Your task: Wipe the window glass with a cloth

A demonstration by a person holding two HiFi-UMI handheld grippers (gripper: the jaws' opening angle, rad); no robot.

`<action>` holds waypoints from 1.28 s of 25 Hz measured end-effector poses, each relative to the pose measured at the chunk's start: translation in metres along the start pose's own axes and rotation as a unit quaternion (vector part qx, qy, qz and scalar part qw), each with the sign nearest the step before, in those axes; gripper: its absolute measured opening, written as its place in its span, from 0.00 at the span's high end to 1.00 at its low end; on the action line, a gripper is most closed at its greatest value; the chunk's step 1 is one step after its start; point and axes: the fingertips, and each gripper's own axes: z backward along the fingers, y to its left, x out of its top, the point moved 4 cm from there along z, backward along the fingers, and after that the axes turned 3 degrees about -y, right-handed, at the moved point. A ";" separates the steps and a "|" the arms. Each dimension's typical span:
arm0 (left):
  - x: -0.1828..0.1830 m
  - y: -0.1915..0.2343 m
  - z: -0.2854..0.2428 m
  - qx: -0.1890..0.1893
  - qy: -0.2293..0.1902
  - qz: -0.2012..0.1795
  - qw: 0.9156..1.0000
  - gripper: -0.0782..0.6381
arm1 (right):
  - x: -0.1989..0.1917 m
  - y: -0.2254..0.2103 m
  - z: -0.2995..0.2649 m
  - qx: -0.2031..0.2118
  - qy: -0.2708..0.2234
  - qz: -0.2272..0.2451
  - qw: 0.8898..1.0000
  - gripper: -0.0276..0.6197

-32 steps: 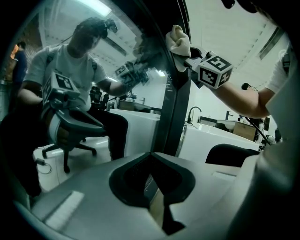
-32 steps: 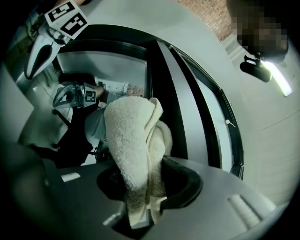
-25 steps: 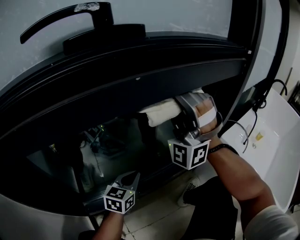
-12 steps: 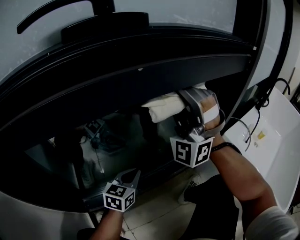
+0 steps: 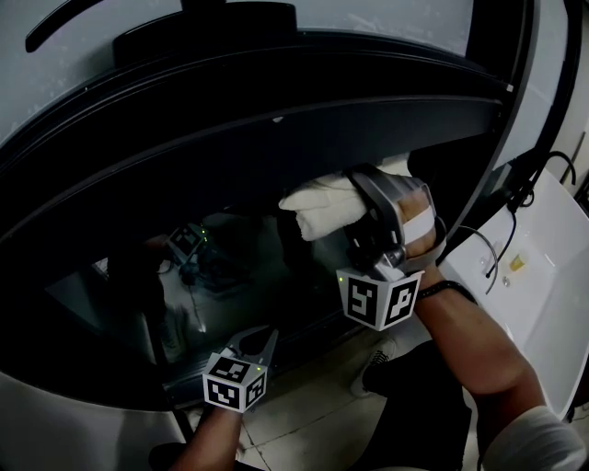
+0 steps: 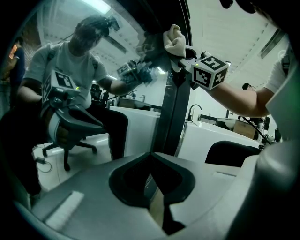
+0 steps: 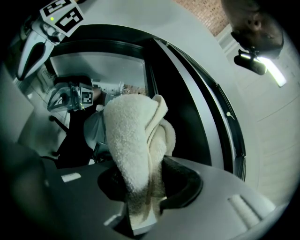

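Right claw [image 7: 140,208] grips cloth [image 7: 131,136] at window glass [image 5: 230,276]; left claw [image 6: 157,204] closed, empty.

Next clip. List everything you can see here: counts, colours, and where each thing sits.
window glass: one pane, dark and reflective, centre
window frame: one, black, curving over the glass
handle: one, black, on top of the frame
cloth: one, white, folded, at the glass's upper edge under the frame
basin: one, white, far right
floor tiles: pale, below the window
right gripper: grey, jaws closed on the cloth, raised to the window
left gripper: grey, jaws together with nothing between them, low near the window's bottom edge
right forearm: one, bare, lower right
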 end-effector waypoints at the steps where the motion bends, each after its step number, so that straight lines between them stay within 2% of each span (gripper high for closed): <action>1: 0.000 0.000 0.000 0.000 0.001 -0.001 1.000 0.87 | 0.001 0.001 0.001 0.000 0.000 -0.001 1.000 0.77; 19: -0.005 0.002 0.000 -0.004 0.011 -0.006 1.000 0.87 | 0.006 0.026 0.012 0.000 -0.005 -0.012 1.000 0.77; 32: -0.012 0.003 -0.001 -0.006 0.017 -0.007 1.000 0.87 | 0.009 0.061 0.029 0.027 -0.007 -0.009 1.000 0.77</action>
